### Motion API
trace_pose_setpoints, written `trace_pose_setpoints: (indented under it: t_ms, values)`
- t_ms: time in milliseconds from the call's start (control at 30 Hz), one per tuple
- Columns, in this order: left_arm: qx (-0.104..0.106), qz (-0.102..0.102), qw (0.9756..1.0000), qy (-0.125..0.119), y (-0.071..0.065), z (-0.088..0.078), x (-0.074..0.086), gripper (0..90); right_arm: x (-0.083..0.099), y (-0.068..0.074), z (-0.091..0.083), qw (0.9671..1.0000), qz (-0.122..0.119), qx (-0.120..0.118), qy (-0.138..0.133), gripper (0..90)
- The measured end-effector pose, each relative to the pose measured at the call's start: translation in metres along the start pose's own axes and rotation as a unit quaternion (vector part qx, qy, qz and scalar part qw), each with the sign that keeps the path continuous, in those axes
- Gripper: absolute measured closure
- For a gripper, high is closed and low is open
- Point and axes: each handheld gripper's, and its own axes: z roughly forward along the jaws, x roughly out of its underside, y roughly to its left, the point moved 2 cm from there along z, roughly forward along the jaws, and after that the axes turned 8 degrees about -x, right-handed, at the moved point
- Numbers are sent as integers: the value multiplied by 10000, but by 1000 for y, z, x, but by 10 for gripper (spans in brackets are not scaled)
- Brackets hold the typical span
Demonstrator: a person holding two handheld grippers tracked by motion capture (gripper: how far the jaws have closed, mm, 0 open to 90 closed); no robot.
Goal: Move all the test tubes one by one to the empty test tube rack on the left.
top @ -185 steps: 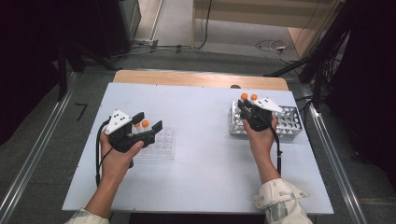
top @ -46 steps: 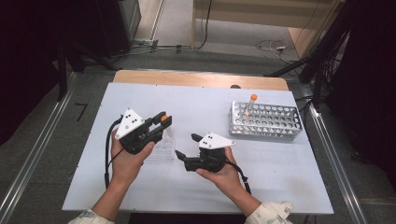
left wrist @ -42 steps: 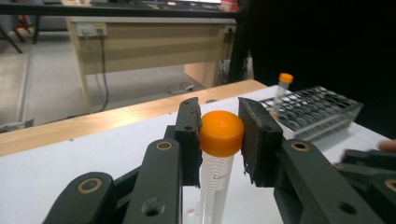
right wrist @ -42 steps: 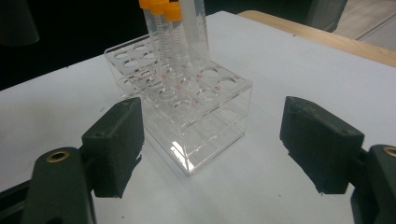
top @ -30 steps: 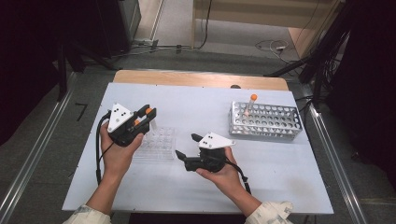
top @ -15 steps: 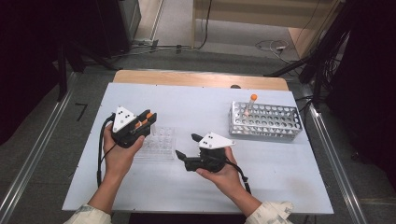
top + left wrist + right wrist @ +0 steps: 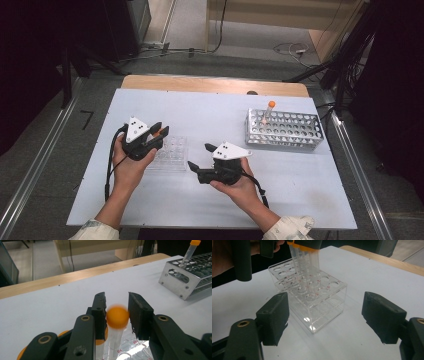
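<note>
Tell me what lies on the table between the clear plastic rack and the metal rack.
Nothing: the high view shows bare white table between the clear plastic rack and the metal rack. The right tongs sit nearer the person, off that stretch.

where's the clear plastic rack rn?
High view: clear plastic rack sits left of centre on the white table, between the left gripper and right gripper.
</note>
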Motion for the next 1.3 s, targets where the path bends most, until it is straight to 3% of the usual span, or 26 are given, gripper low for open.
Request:
trace_pose_setpoints:
  t_ms: [200, 300, 500, 700, 900, 1100, 1300]
  values:
    - [146, -155, 9997, -77, -2, -2, -2, 573, 0, 0, 0, 10000, 4, 11, -6, 206]
    - [379, -377, 9986, -34, -4, -4, -4, 550, 0, -2, 0, 10000, 10, 30, -12, 206]
    - [677, -504, 9964, -98, -12, -11, -11, 430, -2, -7, -3, 9999, 61, 94, -45, 206]
    - [699, -539, 9961, -86, -17, -12, -11, 340, -5, -22, -10, 9994, 185, 288, -76, 205]
    - [641, -521, 9965, -105, -17, -11, -11, 306, -9, -44, -21, 9973, 231, 681, -167, 206]
    - [643, -498, 9966, -130, -18, -11, -11, 298, -12, -78, -39, 9901, 515, 1259, -340, 207]
    - [661, -485, 9965, -133, -20, -11, -12, 298, -9, -114, -58, 9780, 774, 1888, -443, 207]
